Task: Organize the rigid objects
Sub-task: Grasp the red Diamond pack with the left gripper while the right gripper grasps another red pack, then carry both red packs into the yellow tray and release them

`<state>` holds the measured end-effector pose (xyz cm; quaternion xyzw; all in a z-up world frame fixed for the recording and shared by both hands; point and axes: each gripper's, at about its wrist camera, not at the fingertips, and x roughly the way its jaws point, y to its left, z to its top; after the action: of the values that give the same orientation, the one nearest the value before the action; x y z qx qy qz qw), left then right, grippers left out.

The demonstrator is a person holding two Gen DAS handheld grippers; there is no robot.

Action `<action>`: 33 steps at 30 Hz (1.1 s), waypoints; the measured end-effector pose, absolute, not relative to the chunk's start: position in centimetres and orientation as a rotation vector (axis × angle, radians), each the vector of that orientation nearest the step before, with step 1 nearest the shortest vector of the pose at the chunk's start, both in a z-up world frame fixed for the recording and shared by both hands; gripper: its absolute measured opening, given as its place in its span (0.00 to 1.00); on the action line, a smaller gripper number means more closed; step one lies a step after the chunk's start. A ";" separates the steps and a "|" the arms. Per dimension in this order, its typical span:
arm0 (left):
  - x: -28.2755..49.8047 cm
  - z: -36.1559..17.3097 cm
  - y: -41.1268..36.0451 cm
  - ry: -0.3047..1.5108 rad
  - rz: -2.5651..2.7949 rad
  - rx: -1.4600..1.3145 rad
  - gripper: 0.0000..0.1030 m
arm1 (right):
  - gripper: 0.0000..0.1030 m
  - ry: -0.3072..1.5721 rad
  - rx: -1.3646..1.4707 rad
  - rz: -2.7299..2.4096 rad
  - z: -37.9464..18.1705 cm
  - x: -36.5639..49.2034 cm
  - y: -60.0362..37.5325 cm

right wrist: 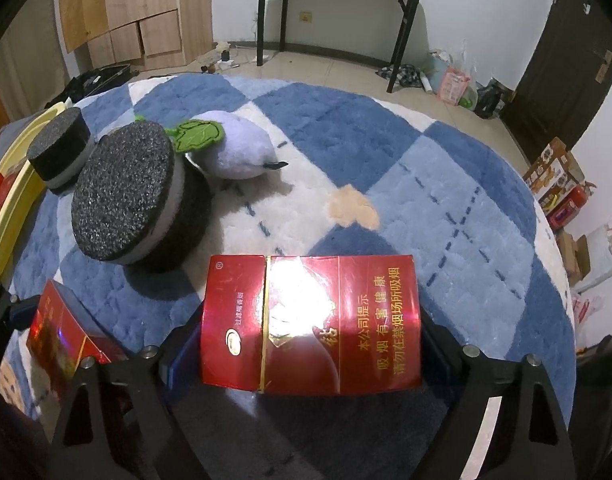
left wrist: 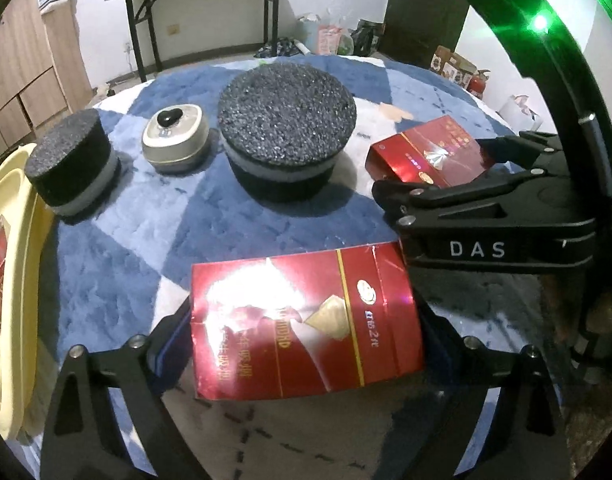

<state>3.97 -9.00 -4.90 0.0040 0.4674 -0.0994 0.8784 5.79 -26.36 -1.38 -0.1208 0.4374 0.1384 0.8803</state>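
Logging by size. Checked rug (left wrist: 118,264) carries everything. Yellow tray (left wrist: 18,320) sits at its left edge with a red box already in it, so it is probably the collection point.

Large foam disc (left wrist: 286,120), small foam disc (left wrist: 70,148) and grey tin (left wrist: 176,136) stand untouched on the rug, apart from one another.

Left gripper (left wrist: 302,336) is clamped endwise on the left box (left wrist: 306,320), pads against its short ends. Right gripper (right wrist: 306,344) grips the right box (right wrist: 310,324) the same way. Holding them endwise likely keeps the thin faces from crushing.

View differences:
- Only the left camera shows the tin.
- Only the right camera shows the plush toy (right wrist: 234,148) behind the large disc.
- Each view catches the other gripper's box from the side, tilted.
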 end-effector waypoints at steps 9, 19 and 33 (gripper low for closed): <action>3.9 -3.1 -7.2 0.930 -0.195 -0.001 0.91 | 0.87 0.901 -0.240 0.287 -0.6 5.7 -27.0; 4.3 -1.2 -2.2 0.883 -0.104 -0.064 0.91 | 0.87 0.840 -0.204 0.270 1.6 4.6 -27.9; -0.7 2.6 21.3 0.721 0.356 -0.384 0.91 | 0.87 0.589 -0.368 0.600 8.6 -6.1 -14.5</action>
<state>-0.71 21.34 2.58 -0.1858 0.3485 0.1723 0.9024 -6.14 -14.52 8.59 -0.1774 0.2840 0.2897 0.8966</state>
